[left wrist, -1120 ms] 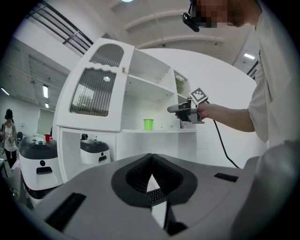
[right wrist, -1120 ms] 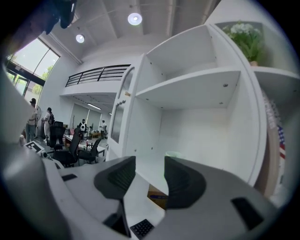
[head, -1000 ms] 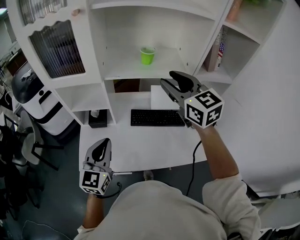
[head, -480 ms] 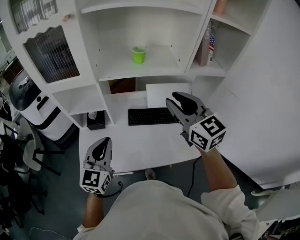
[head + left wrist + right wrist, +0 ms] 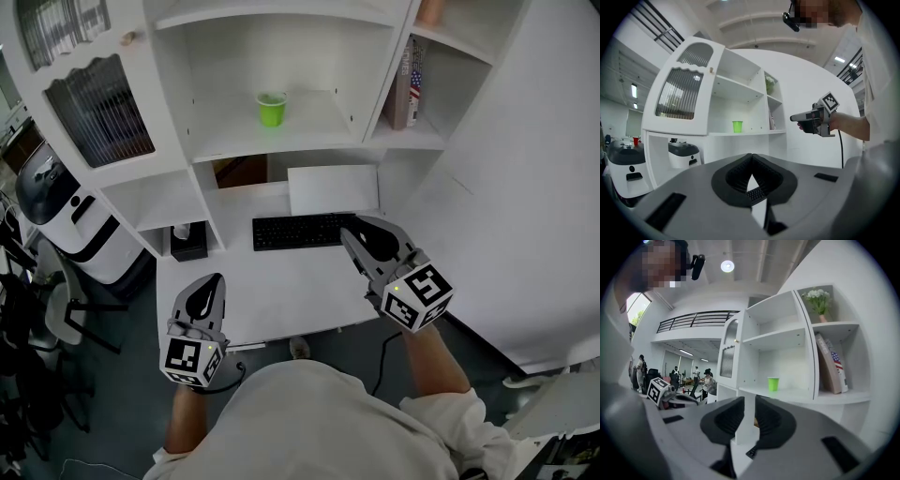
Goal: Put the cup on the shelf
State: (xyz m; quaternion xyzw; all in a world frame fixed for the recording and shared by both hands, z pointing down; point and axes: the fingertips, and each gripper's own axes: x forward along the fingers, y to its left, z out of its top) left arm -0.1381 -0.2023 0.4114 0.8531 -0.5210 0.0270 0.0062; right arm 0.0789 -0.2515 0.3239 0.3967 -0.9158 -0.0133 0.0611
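Observation:
A green cup [image 5: 271,109] stands upright on the middle shelf [image 5: 281,141] of the white cabinet, also in the left gripper view [image 5: 737,126] and the right gripper view [image 5: 773,383]. My right gripper [image 5: 352,231] hangs over the desk by the keyboard's right end, well away from the cup. Its jaws are closing, a narrow gap [image 5: 746,401] still between them, with nothing in it. My left gripper [image 5: 214,279] is low at the desk's front left, its jaws [image 5: 751,157] shut and empty.
A black keyboard [image 5: 300,231] and a white sheet [image 5: 333,187] lie on the desk. Books [image 5: 408,84] lean in the right compartment. A small dark box [image 5: 187,239] sits under the left shelf. A white and black machine [image 5: 56,187] stands on the floor at left.
My right gripper has drawn back from the shelf and come down over the desk near the keyboard, its jaws narrower. The cup stays on the shelf. My left gripper has not moved.

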